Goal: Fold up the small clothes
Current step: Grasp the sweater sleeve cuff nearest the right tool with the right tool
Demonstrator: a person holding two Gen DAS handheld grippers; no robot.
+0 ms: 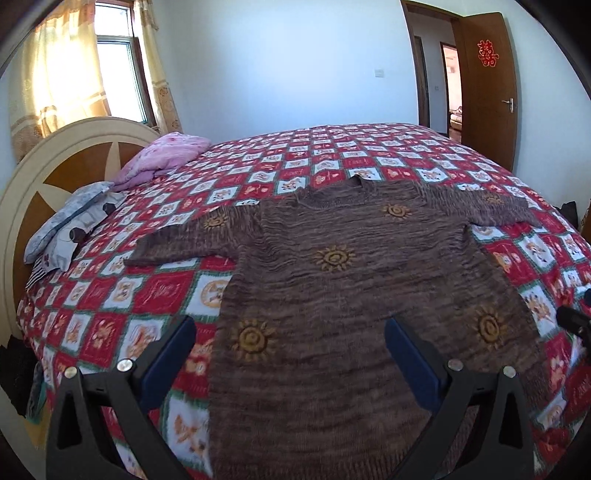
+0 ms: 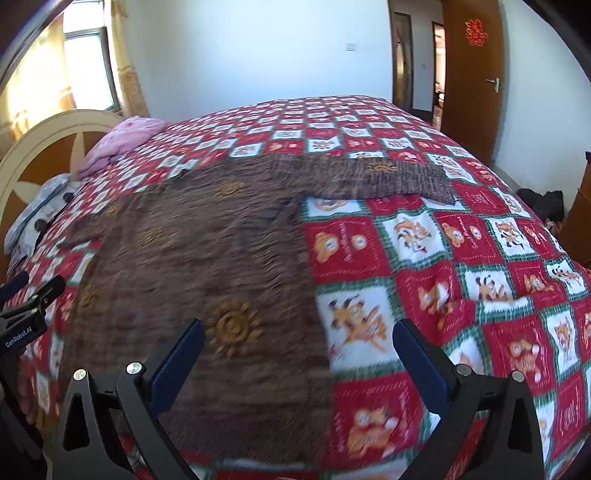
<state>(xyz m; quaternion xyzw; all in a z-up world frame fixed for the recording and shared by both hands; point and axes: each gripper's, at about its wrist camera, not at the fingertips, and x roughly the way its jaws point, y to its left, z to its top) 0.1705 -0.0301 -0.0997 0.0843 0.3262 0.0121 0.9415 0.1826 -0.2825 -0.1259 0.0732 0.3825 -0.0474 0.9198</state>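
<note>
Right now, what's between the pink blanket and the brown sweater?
Only bare checkered quilt lies between the pink blanket and the brown sweater, seen best in the left wrist view.

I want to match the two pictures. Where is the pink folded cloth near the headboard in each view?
Left wrist view: the pink folded cloth lies upper left, beside the headboard.
Right wrist view: the pink folded cloth lies upper left, smaller and nearer the edge.
Shared landmark: the brown door with its red paper ornament, upper right in both.
</note>
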